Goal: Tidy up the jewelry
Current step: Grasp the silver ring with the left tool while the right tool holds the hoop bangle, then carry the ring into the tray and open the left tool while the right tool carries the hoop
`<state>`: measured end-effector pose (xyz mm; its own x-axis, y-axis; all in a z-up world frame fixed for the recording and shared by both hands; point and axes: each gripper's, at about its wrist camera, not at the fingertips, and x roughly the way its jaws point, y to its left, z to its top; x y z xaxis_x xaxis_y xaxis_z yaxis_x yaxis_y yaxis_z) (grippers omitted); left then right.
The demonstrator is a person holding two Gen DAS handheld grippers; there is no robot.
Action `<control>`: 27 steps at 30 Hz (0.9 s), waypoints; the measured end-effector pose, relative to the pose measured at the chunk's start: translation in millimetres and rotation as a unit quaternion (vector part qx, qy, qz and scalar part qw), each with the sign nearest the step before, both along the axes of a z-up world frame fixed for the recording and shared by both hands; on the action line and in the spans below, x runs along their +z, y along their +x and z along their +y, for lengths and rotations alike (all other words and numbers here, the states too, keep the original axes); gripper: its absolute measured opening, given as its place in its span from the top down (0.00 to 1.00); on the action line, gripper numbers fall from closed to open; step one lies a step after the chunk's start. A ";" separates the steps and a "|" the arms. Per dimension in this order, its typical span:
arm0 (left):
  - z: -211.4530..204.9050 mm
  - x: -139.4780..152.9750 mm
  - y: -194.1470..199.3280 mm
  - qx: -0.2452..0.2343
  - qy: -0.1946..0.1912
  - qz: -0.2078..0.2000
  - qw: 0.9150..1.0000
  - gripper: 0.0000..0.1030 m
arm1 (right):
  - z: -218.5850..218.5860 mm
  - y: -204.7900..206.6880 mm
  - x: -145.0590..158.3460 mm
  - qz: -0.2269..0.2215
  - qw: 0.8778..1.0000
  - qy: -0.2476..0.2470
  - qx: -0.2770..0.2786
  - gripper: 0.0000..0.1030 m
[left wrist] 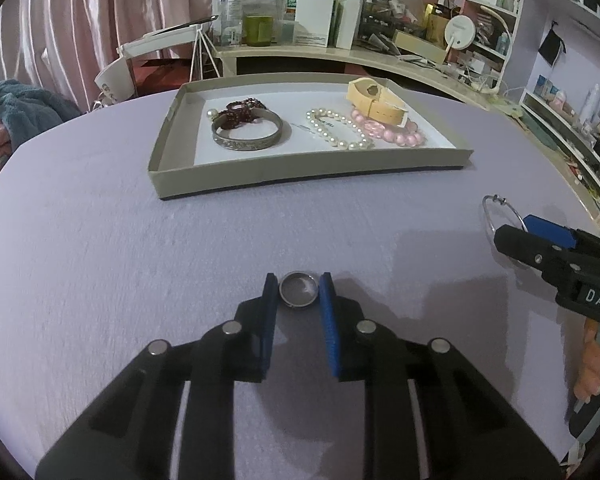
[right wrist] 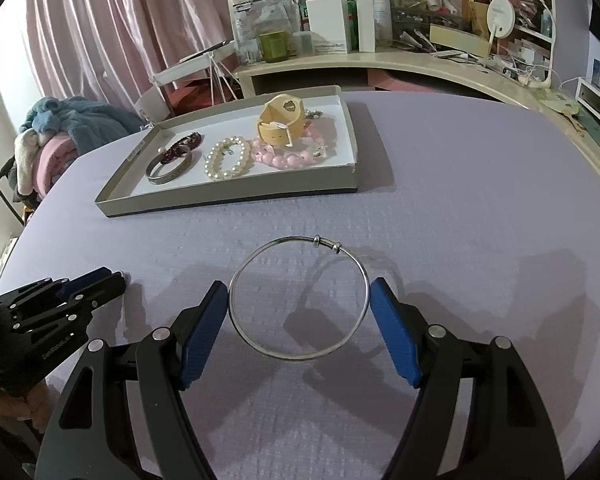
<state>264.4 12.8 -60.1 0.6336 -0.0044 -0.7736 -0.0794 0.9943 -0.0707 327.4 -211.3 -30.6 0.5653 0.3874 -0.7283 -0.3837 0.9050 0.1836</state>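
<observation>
Left gripper (left wrist: 299, 278): jaws close around a small ring (left wrist: 298, 289) that lies flat on the lavender tabletop (left wrist: 140, 260); the blue pads sit just at its two sides, whether they already press it I cannot tell
Ring grasp: a low, thin thing, so the pads should meet it across its widest line and stay down near the cloth; likely to skid or pop out if pinched high or off-centre
Right gripper (right wrist: 299, 298): jaws apart, one pad (right wrist: 204, 328) on each side of the thin wire bangle (right wrist: 300, 298), left pad about touching the wire, right pad just beside it
Bangle grasp: the wire looks springy and slick; I would close slowly and evenly so the hoop does not flex or flip up, keeping the small bead clasp (right wrist: 326, 243) away from the pads
Spacing: the two grippers work well apart on the tabletop, so neither should foul the other
Tray (left wrist: 312, 170): farther off, already holding a broad metal bangle (left wrist: 246, 133), dark red beads (left wrist: 242, 110), a pearl bracelet (left wrist: 336, 130), pink beads (left wrist: 392, 132) and a cream strap piece (left wrist: 374, 100)
Drop spot: bare white floor shows near the tray's front edge, probably the safest place to set both pieces down
</observation>
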 end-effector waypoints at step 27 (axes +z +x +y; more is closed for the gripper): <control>32.5 62.3 -25.7 0.015 -0.018 -0.086 0.996 0.79 | 16.5 -11.7 20.3 -0.023 1.000 0.010 0.018 0.28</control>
<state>238.6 45.3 2.2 0.7567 -0.0089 -0.6537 -0.0928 0.9883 -0.1208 315.7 -194.8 -10.3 0.5825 0.4228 -0.6942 -0.4249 0.8865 0.1834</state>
